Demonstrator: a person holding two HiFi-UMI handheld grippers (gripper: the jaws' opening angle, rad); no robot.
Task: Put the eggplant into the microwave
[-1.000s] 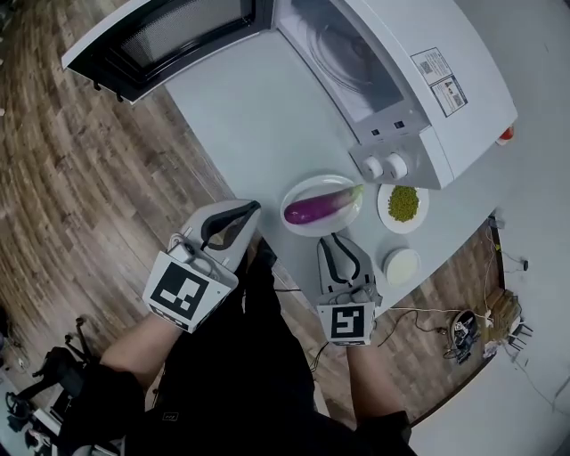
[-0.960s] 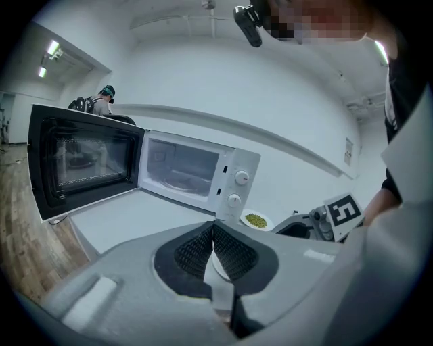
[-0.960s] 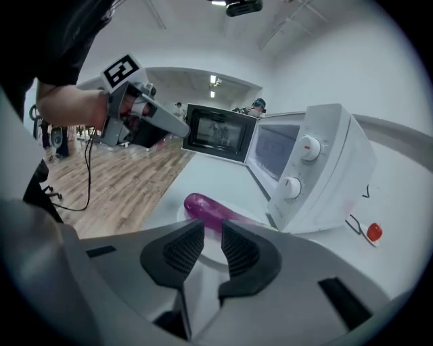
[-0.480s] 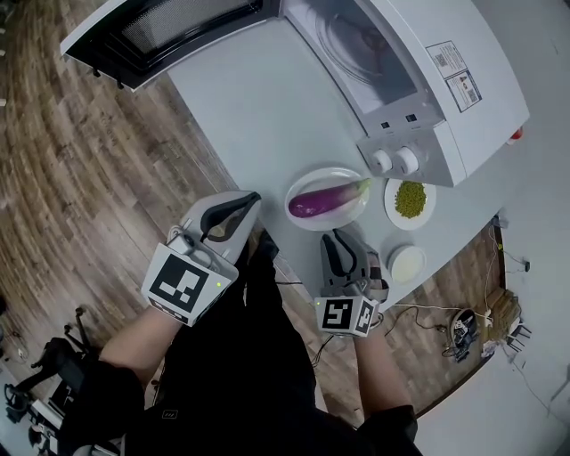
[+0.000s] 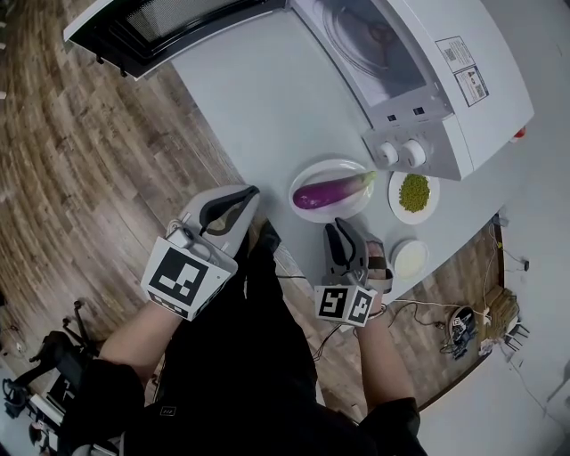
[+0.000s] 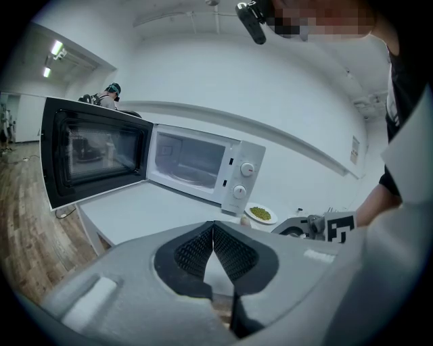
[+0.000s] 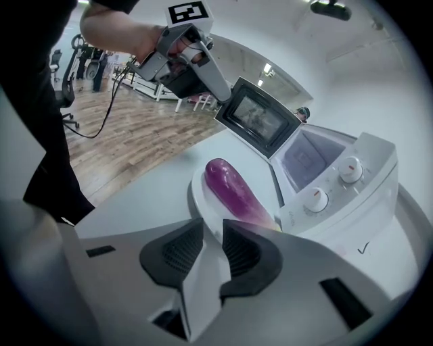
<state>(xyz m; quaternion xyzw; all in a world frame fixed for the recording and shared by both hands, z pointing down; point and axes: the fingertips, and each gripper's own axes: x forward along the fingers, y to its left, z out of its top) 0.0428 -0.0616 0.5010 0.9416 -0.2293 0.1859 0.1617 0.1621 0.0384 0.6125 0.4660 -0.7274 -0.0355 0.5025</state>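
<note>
Wood floor all round and a pale grey table (image 5: 258, 98) with the microwave (image 5: 445, 80) sitting on it, door (image 5: 178, 18) swung wide open – so the way in looks free for us. We've got the eggplant (image 5: 331, 190) lying on its side on a white plate (image 5: 313, 169), just in front of the microwave's dials, stalk end pointing toward a little dish of peas (image 5: 414, 193). Our right gripper (image 5: 344, 230) hovers just short of the plate's near rim, jaws only a narrow gap apart and holding nothing. The left gripper (image 5: 253, 192) hangs by the table's near edge, pads pressed together at the tips, empty too. We reckon the eggplant is lightish and firm with a bit of give, but that glossy skin looks slippery and the round body could roll – so we'd open wider, pinch across the fat middle rather than the tapering stalk end, and squeeze gently.
</note>
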